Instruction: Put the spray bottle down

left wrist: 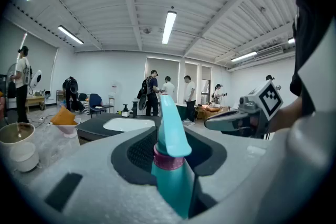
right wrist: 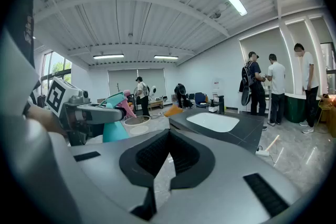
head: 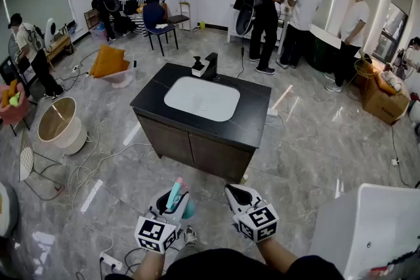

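A teal spray bottle point(head: 176, 197) with a pink collar and pink trigger stands upright between the jaws of my left gripper point(head: 172, 202), which is shut on its body. In the left gripper view the spray bottle point(left wrist: 170, 165) fills the gap between the jaws, its nozzle pointing away. My right gripper point(head: 237, 194) hangs beside it at the right, shut with nothing in it; in its own view the jaw tips of the right gripper point(right wrist: 169, 131) meet. Both are low in the head view, above the grey floor, short of a dark vanity counter point(head: 249, 121) with a white basin point(head: 201, 98).
A black faucet point(head: 210, 66) and a soap dispenser point(head: 197, 65) stand at the counter's far edge. A white tub point(head: 60, 126) and cables lie on the floor at left, and a white unit point(head: 367, 226) stands at lower right. Several people stand at the back.
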A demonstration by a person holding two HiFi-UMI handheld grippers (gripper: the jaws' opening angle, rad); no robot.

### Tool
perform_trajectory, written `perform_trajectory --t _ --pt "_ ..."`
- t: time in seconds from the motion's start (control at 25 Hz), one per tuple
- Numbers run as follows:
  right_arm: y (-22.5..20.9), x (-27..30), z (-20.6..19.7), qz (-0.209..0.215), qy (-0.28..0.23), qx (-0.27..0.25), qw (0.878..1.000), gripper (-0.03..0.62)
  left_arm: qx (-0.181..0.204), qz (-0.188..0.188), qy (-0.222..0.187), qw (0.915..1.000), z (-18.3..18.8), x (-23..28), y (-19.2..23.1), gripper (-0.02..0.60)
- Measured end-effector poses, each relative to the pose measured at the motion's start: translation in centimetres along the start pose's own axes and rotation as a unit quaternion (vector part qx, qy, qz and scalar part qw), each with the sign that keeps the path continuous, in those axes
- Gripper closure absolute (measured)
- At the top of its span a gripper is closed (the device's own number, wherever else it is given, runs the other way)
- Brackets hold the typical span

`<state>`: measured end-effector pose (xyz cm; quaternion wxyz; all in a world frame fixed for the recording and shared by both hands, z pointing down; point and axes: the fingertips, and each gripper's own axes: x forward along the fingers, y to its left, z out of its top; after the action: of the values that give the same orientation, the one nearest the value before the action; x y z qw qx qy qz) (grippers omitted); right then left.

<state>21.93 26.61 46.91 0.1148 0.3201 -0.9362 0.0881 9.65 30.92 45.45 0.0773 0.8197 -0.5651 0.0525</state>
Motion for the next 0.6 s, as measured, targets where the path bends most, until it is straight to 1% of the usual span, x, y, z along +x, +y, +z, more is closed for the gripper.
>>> perform_trajectory --t 0.2,0.44,0.6 --pt "-0.6 1.8 0.2 -0.006 0.000 -0.001 1.000 0.595 -0.001 0.000 0.002 1.0000 -0.3 0.7 1.7 0.442" --pt "-0.2 4.0 0.8 -0.005 0.000 -0.002 1.000 0.597 0.000 0.000 0.000 1.0000 -0.1 0.7 3.8 0.442" --pt "0.0 5.6 1.3 0.000 -0.010 0.013 1.000 0.595 -0.003 0.001 0.000 1.0000 -0.3 0.9 5.6 0.442"
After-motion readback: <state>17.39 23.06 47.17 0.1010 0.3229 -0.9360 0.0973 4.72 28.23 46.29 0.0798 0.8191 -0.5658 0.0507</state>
